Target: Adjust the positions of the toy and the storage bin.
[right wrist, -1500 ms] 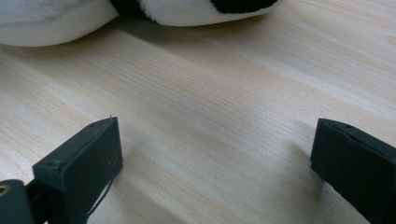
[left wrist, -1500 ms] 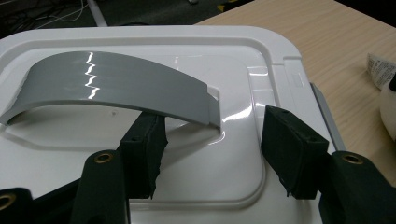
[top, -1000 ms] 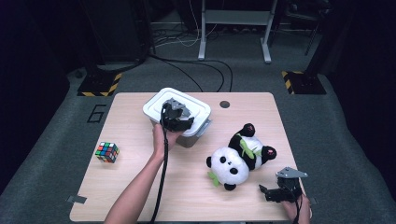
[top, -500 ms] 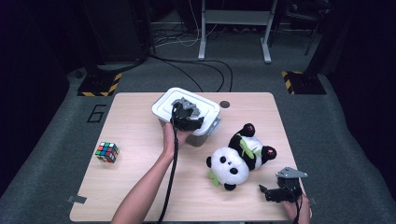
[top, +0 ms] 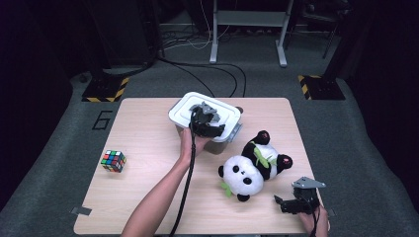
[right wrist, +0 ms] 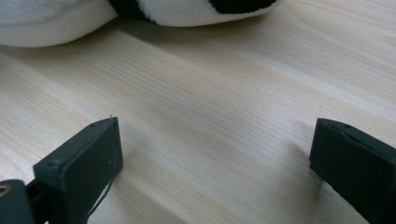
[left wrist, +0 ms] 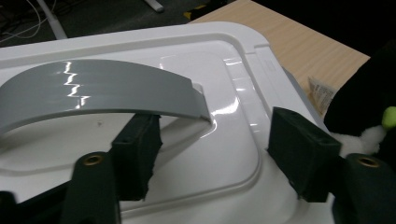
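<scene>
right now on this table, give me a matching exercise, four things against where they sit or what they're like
Things:
1. storage box
2. toy panda
3. puzzle cube
4. right claw

Descriptions:
A. multicoloured, alone near the left edge
B. open, low over bare wood at the near right corner
C. white lid with a grey handle, at the far middle
D. black and white, lying between the box and the near right corner

Pairs: 1-C, 2-D, 3-A, 4-B
</scene>
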